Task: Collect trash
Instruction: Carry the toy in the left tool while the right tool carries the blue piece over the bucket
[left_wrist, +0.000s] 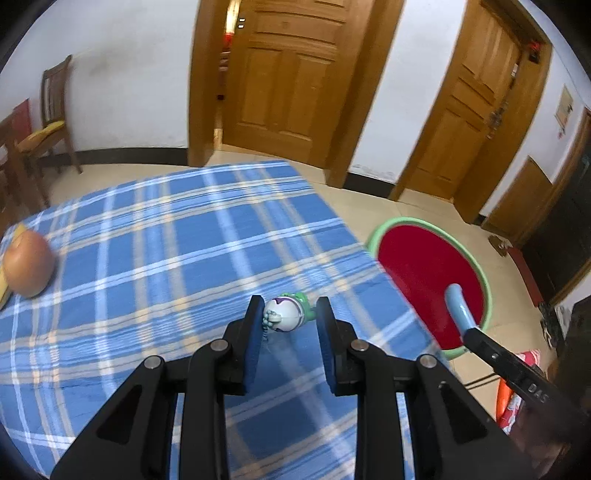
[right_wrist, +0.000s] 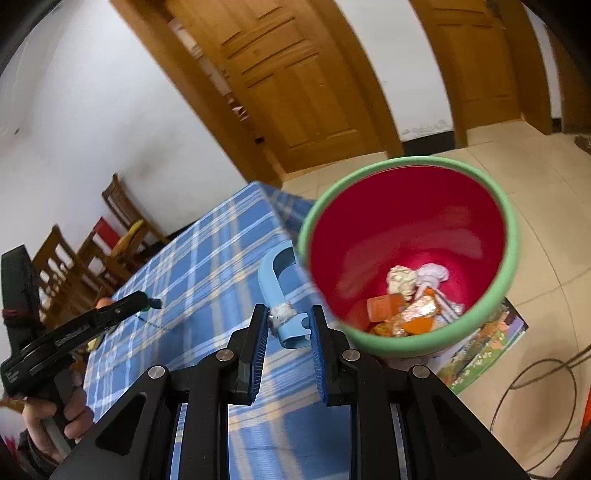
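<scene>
My left gripper (left_wrist: 289, 310) is shut on a small white and green toy figure (left_wrist: 286, 313) with a bead chain, held just above the blue plaid tablecloth (left_wrist: 166, 240). My right gripper (right_wrist: 289, 323) is shut on the light blue handle (right_wrist: 280, 295) of a red bin with a green rim (right_wrist: 406, 254), held beside the table's right edge. The bin holds crumpled paper, foil and orange wrappers (right_wrist: 410, 299). In the left wrist view the bin (left_wrist: 428, 273) and its handle (left_wrist: 456, 306) show at the right. The left gripper also shows in the right wrist view (right_wrist: 153, 302).
An apple (left_wrist: 27, 264) sits at the table's left on something yellow. Wooden chairs (left_wrist: 48, 122) stand by the left wall, wooden doors (left_wrist: 291, 74) behind. A printed box (right_wrist: 484, 347) and a cable (right_wrist: 535, 398) lie on the tiled floor under the bin.
</scene>
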